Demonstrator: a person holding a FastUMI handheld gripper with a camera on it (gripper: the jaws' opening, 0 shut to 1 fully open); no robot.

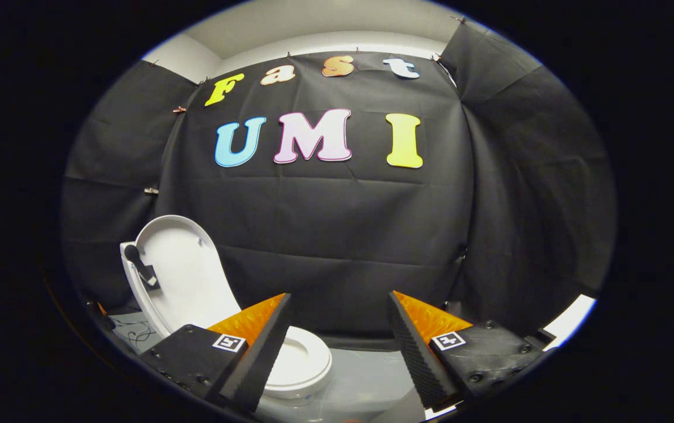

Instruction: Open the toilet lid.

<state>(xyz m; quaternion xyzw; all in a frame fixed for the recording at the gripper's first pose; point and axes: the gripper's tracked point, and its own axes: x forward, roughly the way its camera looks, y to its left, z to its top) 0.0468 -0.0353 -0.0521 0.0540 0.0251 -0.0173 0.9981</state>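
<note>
A white toilet stands low to the left of my fingers, against the black cloth wall. Its lid (181, 267) stands raised, tilted back, inner face showing. The white seat ring (305, 364) lies down on the bowl, partly hidden behind my left finger (260, 352). My gripper (340, 299) is open, well above and back from the toilet, with only black cloth seen between the ribbed pads. The right finger (416, 346) is off to the right of the seat.
A black handle-like part (140, 264) sits at the lid's left edge. Cables (137, 335) lie on the pale floor left of the bowl. Grey floor (366, 376) stretches ahead between the fingers. Black cloth walls close the booth on three sides.
</note>
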